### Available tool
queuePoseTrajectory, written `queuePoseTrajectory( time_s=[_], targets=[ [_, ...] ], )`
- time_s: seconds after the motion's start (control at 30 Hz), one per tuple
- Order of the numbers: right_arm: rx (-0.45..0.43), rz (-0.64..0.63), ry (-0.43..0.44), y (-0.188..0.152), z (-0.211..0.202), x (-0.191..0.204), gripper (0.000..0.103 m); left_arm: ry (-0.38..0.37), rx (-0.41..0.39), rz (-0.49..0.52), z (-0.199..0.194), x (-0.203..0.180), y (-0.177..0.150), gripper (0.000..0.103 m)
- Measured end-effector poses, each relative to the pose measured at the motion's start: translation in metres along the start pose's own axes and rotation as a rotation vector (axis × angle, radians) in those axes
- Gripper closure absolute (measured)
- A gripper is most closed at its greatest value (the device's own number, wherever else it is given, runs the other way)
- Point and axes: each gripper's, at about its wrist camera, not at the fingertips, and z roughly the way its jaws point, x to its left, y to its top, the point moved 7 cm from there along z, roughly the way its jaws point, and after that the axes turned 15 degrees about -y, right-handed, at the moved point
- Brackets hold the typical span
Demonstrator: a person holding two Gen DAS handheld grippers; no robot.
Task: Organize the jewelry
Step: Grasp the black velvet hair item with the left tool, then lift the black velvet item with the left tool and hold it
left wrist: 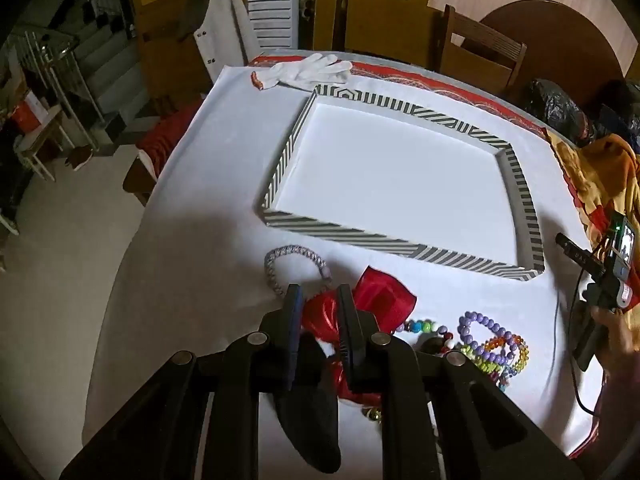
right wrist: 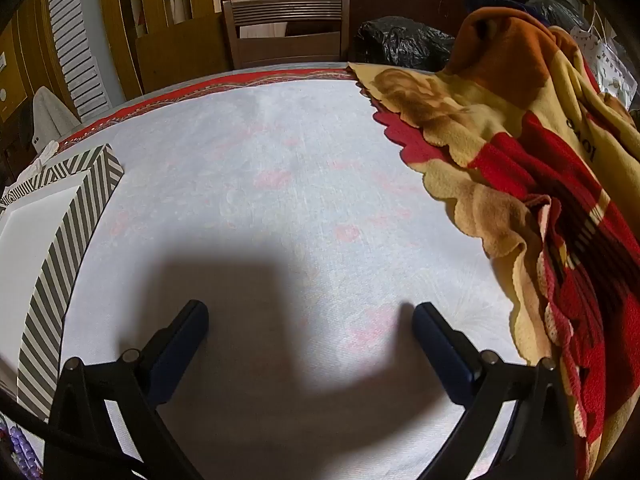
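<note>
My left gripper [left wrist: 318, 294] is shut on a red ribbon bow [left wrist: 376, 300], its fingers pinching the bow's left loop just above the white tablecloth. A grey braided bracelet [left wrist: 288, 264] lies just left of it. A heap of coloured bead bracelets [left wrist: 488, 344] lies to the right. The black-and-white striped tray [left wrist: 400, 248] with a white floor sits behind them, with nothing in it. My right gripper [right wrist: 310, 312] is open and empty over bare tablecloth, right of the tray [right wrist: 60, 248].
A white glove [left wrist: 312, 70] lies behind the tray. A yellow and red blanket [right wrist: 540, 184] is piled along the right side of the table. Black plastic bags [right wrist: 400, 44] and a wooden chair [right wrist: 286, 28] stand at the far edge.
</note>
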Motion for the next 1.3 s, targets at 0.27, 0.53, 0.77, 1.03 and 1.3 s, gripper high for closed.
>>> queuePoseTrajectory(
  time_s=[0.27, 0.53, 0.77, 1.03, 1.3],
  targets=[
    [0.083, -0.018, -0.009, -0.014, -0.012, 0.001, 0.000, -0.041, -0.036, -0.003, -0.015, 0.015, -0.018, 0.094],
    [0.085, -0.056, 0.122, -0.043, -0.108, 0.024, 0.000, -0.017, -0.040, 0.015, -0.017, 0.005, -0.025, 0.094],
    [0.062, -0.066, 0.196, -0.071, -0.189, 0.057, 0.000, -0.029, -0.071, 0.040, -0.030, 0.002, -0.029, 0.094],
    [0.061, -0.082, 0.228, -0.097, -0.237, 0.088, 0.000, -0.031, -0.095, 0.063, -0.045, 0.002, -0.040, 0.094],
    [0.042, -0.107, 0.220, -0.111, -0.264, 0.108, 0.000, -0.031, -0.097, 0.098, -0.053, 0.007, -0.046, 0.094]
  ],
)
